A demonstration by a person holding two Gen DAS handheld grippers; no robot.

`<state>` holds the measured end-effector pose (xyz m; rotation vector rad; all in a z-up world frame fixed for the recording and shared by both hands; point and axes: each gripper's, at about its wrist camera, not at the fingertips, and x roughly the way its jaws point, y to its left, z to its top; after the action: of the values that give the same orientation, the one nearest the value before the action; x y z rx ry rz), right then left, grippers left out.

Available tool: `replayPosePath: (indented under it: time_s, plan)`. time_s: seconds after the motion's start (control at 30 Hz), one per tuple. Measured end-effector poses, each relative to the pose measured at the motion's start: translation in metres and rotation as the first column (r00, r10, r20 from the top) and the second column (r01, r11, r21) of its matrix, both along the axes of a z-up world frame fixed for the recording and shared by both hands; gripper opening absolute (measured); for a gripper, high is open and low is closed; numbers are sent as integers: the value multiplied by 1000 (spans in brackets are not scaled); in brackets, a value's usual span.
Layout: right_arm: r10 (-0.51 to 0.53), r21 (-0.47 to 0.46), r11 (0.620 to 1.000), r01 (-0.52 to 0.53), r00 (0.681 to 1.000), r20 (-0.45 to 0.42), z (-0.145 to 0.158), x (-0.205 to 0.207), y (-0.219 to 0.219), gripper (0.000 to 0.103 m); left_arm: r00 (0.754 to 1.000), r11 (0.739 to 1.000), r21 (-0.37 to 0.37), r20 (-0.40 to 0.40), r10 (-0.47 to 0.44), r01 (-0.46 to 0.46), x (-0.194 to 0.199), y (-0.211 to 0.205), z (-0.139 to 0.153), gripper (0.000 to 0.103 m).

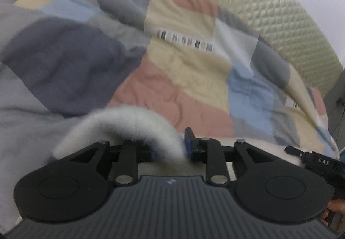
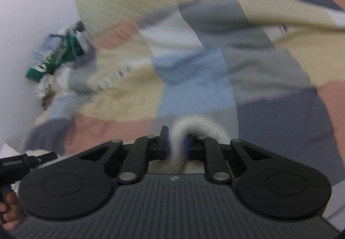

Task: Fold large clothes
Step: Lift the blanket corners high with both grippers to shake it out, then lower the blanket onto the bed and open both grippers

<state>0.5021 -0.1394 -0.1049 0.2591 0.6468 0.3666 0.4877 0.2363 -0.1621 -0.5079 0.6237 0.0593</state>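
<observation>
Both cameras are sitting just behind their own tongs, looking forward and slanting down at close range over a bed covered by a patchwork quilt. The left wrist view is facing the quilted headboard toward its upper right; the right wrist view is showing that headboard across its top. Each view is catching the other tongs at its lower edge.

You can read "DAS" in white letters on the black body of the right claw at the frame edge. The dark printed lettering on the quilt is blurred, unreadable.
</observation>
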Motion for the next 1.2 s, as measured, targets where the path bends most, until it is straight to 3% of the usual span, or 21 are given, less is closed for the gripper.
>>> replayPosePath:
  time_s: [0.07,0.17,0.2,0.27,0.33,0.47,0.63,0.73,1.07,1.2]
  plan:
    - [-11,37,999,12,1000,-26,-11,4,-5,18,1000,1000,-21,-7,-17,16,0,1,-1,44]
    - [-10,72,997,13,999,-41,-10,1,-10,22,999,998,-40,-12,-41,40,-7,-2,12,73]
    - [-7,79,997,11,999,-49,-7,-2,-11,24,999,998,-33,-11,-46,46,-14,-6,20,77]
    - [0,95,995,7,998,-69,-1,-9,-14,46,999,999,7,-4,-43,43,-29,-15,35,79]
    - [25,114,993,-16,997,-76,6,-22,-17,52,999,999,24,0,-46,46,-53,-26,54,80]
    - [65,106,993,-60,997,-46,30,-65,-25,52,998,999,11,21,-51,51,-113,-48,82,80]
    - [96,106,990,-95,995,0,57,-135,-49,52,995,995,-9,29,-95,95,-185,-86,101,80]
    - [88,101,991,-87,996,-2,64,-180,-69,52,992,992,24,15,-126,126,-225,-116,106,80]
    - [48,-11,999,-49,996,-80,64,-309,-123,52,970,966,-99,-36,-241,237,-315,-199,91,79]
    - [43,16,999,-41,992,-120,52,-347,-132,52,956,953,-113,-61,-288,280,-327,-225,70,79]
